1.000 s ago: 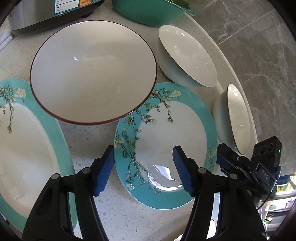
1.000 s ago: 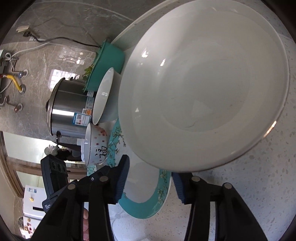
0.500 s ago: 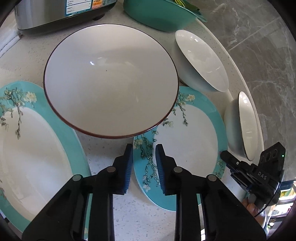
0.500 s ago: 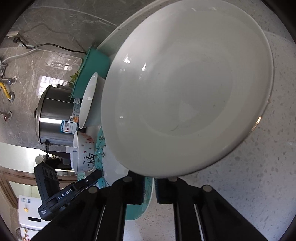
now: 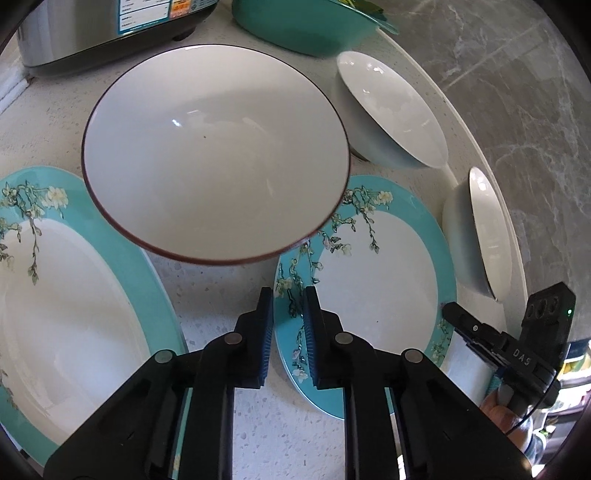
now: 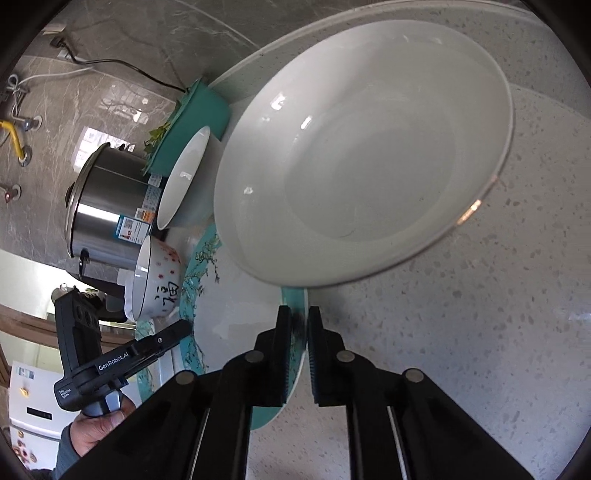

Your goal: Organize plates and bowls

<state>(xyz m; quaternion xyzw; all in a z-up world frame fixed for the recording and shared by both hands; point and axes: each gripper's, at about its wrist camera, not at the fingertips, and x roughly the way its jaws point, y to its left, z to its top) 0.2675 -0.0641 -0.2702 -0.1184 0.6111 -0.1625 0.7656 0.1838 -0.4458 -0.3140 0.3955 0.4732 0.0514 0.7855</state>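
A teal-rimmed floral plate lies on the speckled counter. My left gripper is shut on its near-left rim. My right gripper is shut on the opposite rim of the same plate. A large white bowl with a brown rim stands behind the plate and overlaps its far edge. A second teal floral plate lies to the left. Two white bowls stand at the right; the nearer one fills the right wrist view.
A steel cooker and a teal basin stand at the back. In the right wrist view a small white bowl with red dots is the large bowl seen from the side. The counter's curved edge runs at the right.
Both grippers went from wide open to shut on opposite rims of the teal floral plate. The views shifted slightly as they closed in.
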